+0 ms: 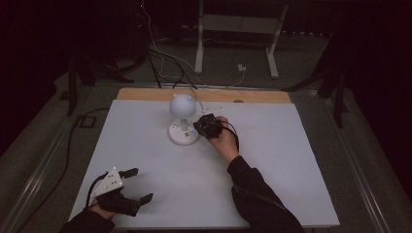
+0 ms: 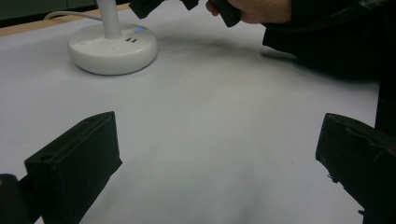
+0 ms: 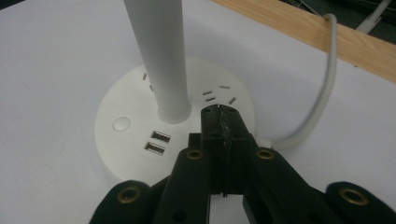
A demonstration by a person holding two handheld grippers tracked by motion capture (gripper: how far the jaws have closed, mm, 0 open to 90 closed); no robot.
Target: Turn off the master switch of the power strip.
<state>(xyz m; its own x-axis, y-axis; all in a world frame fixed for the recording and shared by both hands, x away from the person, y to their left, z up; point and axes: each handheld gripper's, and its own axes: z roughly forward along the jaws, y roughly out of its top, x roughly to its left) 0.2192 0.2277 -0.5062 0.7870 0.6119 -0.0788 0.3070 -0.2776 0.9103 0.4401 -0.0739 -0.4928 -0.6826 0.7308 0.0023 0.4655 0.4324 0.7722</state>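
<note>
A white desk lamp with a round head (image 1: 180,105) stands on its round base (image 1: 183,134) at the middle back of the white board. My right gripper (image 1: 198,128) sits at the base's right side. In the right gripper view its jaws (image 3: 219,116) are shut with nothing between them, tips right above the base's top (image 3: 135,126), beside the stem (image 3: 159,56) and near the socket slots. Two USB ports (image 3: 156,142) and a round button (image 3: 121,123) face me. My left gripper (image 1: 139,184) rests open at the near left corner, jaws (image 2: 219,154) wide apart over bare board.
The lamp's white cable (image 3: 327,84) runs off the base over a wooden strip (image 1: 204,94) at the table's far edge. The white board (image 1: 272,160) spreads wide to the right. A white metal frame (image 1: 233,29) and loose cables lie on the floor beyond.
</note>
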